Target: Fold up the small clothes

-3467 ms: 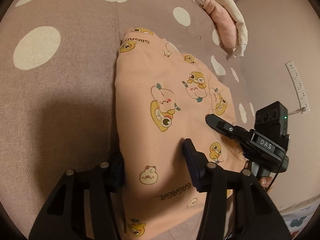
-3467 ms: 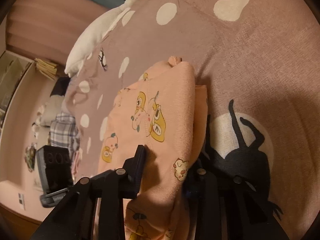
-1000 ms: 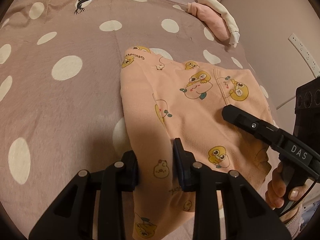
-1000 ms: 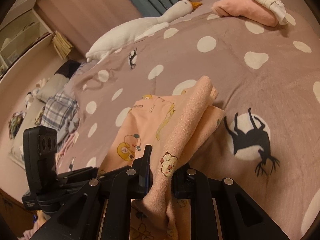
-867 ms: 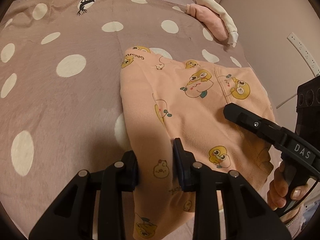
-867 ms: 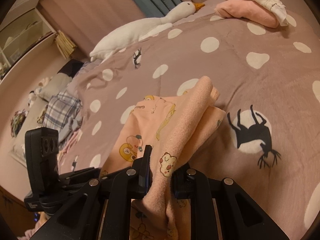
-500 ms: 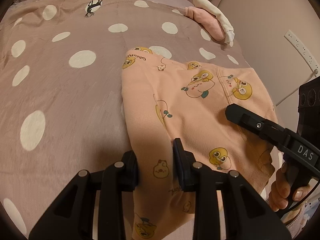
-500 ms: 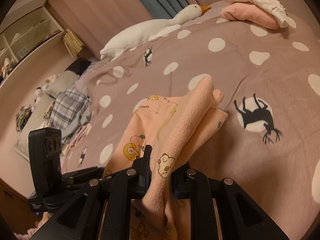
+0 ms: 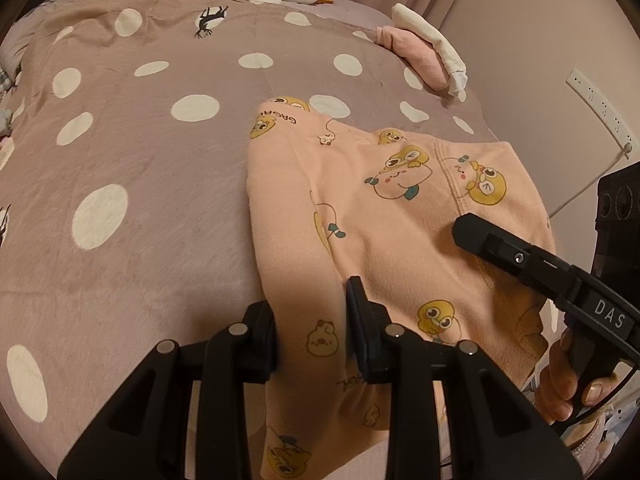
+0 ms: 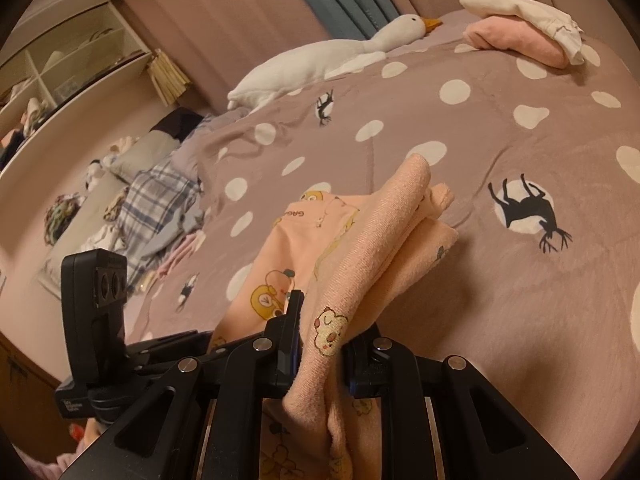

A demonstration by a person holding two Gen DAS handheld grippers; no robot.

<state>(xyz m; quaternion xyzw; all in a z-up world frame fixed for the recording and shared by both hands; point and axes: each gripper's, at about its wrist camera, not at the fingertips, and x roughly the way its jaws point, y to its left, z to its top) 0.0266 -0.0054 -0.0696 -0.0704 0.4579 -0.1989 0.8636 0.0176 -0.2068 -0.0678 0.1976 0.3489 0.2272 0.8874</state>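
Observation:
A peach garment with yellow cartoon prints [image 9: 384,216] lies partly folded on the mauve polka-dot bedspread [image 9: 140,200], its near end lifted. My left gripper [image 9: 312,320] is shut on the garment's near left edge. My right gripper [image 10: 320,336] is shut on the near right edge, where the cloth [image 10: 372,248] rises in a bunched fold. The right gripper also shows in the left wrist view [image 9: 520,256], at the garment's right side. The far end of the garment rests on the bed.
A folded pink and white stack [image 9: 424,52] lies at the far right of the bed. A white goose plush [image 10: 328,60] lies at the head. Plaid cloth and loose clothes [image 10: 156,204] lie left. A wall with a power strip [image 9: 600,108] stands right.
Both grippers have closed on the garment's near edge and lifted it. They have since risen higher and pulled back, so more of the bed shows.

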